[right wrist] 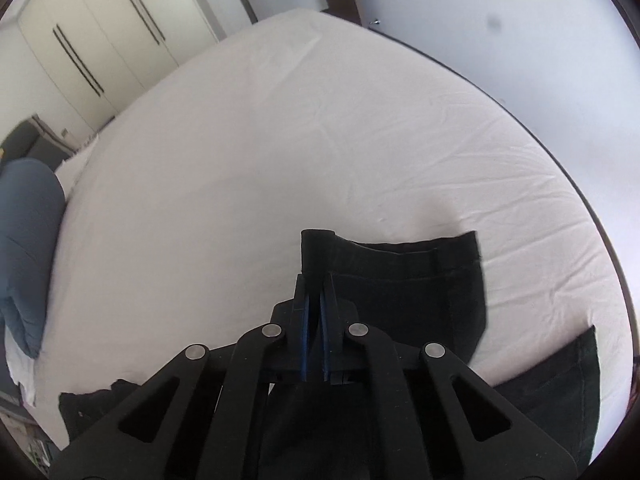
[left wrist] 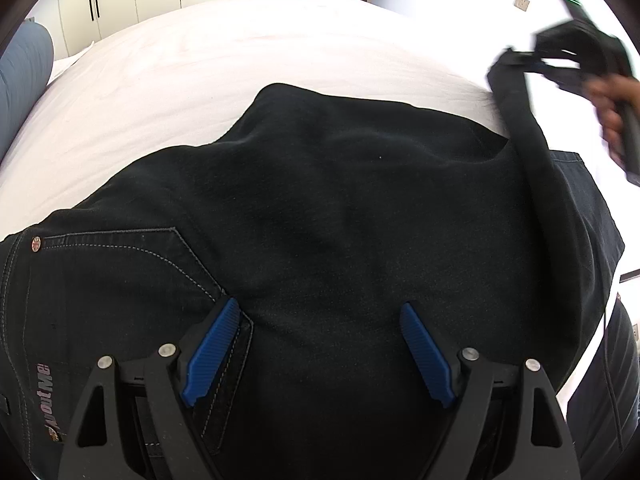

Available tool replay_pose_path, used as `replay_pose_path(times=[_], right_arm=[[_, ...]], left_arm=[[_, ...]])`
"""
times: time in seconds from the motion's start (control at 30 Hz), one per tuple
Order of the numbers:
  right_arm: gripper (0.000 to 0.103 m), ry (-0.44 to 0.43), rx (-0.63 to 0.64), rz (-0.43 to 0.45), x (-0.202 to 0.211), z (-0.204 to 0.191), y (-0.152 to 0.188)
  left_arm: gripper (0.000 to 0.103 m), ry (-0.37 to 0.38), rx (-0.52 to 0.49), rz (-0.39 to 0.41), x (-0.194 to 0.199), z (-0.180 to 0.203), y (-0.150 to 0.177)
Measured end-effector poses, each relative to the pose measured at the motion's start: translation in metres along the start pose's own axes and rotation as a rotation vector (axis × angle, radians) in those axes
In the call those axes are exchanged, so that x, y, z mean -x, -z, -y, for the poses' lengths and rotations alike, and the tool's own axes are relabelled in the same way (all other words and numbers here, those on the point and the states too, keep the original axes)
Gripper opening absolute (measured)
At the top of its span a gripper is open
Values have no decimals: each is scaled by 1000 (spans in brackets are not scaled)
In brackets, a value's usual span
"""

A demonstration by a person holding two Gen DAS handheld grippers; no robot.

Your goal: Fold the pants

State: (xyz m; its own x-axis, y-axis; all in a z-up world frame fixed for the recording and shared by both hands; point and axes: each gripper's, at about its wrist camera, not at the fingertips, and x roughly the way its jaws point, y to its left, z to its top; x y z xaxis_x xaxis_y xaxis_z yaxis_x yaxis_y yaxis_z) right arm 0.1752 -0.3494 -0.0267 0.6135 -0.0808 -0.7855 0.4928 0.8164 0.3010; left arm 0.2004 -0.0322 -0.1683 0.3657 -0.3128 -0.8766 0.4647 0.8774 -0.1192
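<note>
Black pants (left wrist: 340,208) lie spread on a white bed (left wrist: 240,48), back pocket and a logo tag at the left. My left gripper (left wrist: 320,312) is open just above the seat of the pants, blue pads (left wrist: 212,352) apart. My right gripper (right wrist: 316,280) is shut on a leg hem of the pants (right wrist: 400,280) and holds it lifted above the bed (right wrist: 280,140). In the left wrist view the right gripper (left wrist: 560,60) shows at the upper right, with a strip of the leg (left wrist: 520,120) hanging from it.
A blue pillow (right wrist: 28,240) lies at the bed's left edge and shows in the left wrist view (left wrist: 20,80) too. White wardrobe doors (right wrist: 100,40) stand behind the bed. A white wall (right wrist: 480,20) runs along the far right side.
</note>
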Motion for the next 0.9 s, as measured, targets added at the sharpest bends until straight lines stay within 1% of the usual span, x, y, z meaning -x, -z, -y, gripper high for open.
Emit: replay_pose_path(times=[0.1, 0.17, 0.27, 0.33, 0.43, 0.5, 0.6, 0.67, 0.8, 0.87, 0.9], right_arm=[[2, -32, -107, 104, 52, 46, 18], [2, -43, -181, 147, 77, 76, 32], [2, -62, -321, 186, 112, 126, 70], [2, -64, -391, 201, 124, 149, 94], [2, -46, -473, 202, 125, 177, 123], [2, -35, -521, 194, 122, 192, 139], [2, -31, -557, 186, 121, 205, 151], [2, -40, -572, 188, 135, 208, 166], [2, -65, -621, 186, 131, 218, 170], [2, -74, -638, 182, 139, 213, 190], [2, -76, -642, 181, 141, 214, 193]], left_arm=[[83, -4, -3, -3, -1, 1, -1], [83, -7, -4, -8, -2, 2, -3], [83, -11, -6, -17, -4, 5, -6], [83, -13, -8, -25, -6, 6, -9], [83, -13, -8, -42, -8, 5, -15], [84, -17, -14, -54, -10, 6, -18], [84, -21, -17, -73, -13, 8, -25], [84, -23, -17, -82, -16, 9, -29], [87, -34, -24, -97, -20, 14, -38], [89, -35, -23, -100, -22, 16, -42], [90, -36, -23, -101, -23, 18, -44]])
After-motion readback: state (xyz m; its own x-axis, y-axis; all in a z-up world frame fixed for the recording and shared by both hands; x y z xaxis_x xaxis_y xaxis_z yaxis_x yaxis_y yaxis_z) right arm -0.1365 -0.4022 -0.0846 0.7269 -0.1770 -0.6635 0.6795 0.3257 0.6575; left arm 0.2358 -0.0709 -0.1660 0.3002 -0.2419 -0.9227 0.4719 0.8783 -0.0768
